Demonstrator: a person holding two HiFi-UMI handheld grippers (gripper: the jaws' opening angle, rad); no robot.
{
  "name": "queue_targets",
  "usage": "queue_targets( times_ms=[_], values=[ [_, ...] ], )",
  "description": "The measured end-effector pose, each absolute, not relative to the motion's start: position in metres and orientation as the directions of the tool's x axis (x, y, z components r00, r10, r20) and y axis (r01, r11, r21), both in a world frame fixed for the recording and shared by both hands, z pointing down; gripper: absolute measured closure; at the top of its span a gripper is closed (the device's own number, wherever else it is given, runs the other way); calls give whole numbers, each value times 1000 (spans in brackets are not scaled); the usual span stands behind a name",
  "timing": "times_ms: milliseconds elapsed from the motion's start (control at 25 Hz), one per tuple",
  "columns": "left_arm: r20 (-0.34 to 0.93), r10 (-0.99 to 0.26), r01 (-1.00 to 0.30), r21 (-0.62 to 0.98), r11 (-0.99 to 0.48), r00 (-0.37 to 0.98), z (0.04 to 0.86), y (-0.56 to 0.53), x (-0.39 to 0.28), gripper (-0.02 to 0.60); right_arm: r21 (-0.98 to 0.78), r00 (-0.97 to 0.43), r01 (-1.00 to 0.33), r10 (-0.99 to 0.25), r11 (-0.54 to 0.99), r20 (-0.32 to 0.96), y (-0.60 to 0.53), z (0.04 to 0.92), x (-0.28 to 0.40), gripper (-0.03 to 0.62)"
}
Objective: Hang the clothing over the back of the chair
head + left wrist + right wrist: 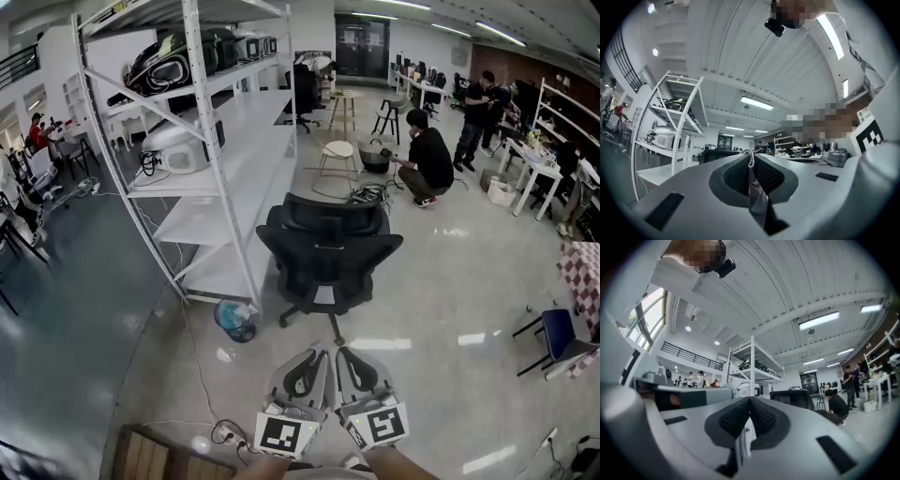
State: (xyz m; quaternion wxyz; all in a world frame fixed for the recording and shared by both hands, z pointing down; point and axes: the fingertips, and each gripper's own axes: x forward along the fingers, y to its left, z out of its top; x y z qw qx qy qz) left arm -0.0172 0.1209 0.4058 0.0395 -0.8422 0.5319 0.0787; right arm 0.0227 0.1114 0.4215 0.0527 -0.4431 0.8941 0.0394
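Clothing (757,197) is caught in both grippers. A narrow fold of grey cloth runs up between the nearly closed jaws of the left gripper (751,155), and a paler edge of fabric sits in the closed jaws of the right gripper (750,403). The head view shows the two grippers side by side, close to the person and almost touching, pointing roughly level. The rest of the garment hangs below them out of sight, so its length and shape cannot be told.

The chair (328,248), a black swivel model on a wheeled base, stands well apart from the grippers on the open floor (431,375), beside a white shelving rack (202,141). Whether anything already lies over its back cannot be told.

Several things could go wrong from here:
- Each grip holds only a thin pinch of cloth, so a tug might pull the fabric free.
- The unseen hanging part could drag on the floor and catch on the cable (197,370) or on the chair's base.
- With the grippers so close together, the garment would probably land bunched and slide off.
- A push against the back could roll or turn the chair.
- A person (427,161) crouches beyond it, well clear.
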Motion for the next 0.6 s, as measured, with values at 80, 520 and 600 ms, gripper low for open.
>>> queue_targets(
  times_ms=[80,520,600],
  values=[
    [-174,-886,-898,18,-439,430,406,122,-16,554,25,-603,-796,-787,605,-134,112,421,22,579],
    [-174,-872,-880,55,-472,457,412,123,-26,554,27,-595,-803,-796,596,-112,112,425,8,579],
    [-185,-866,-873,64,-483,465,411,124,-31,554,32,-588,-808,-802,588,-106,113,426,4,579]
  ],
)
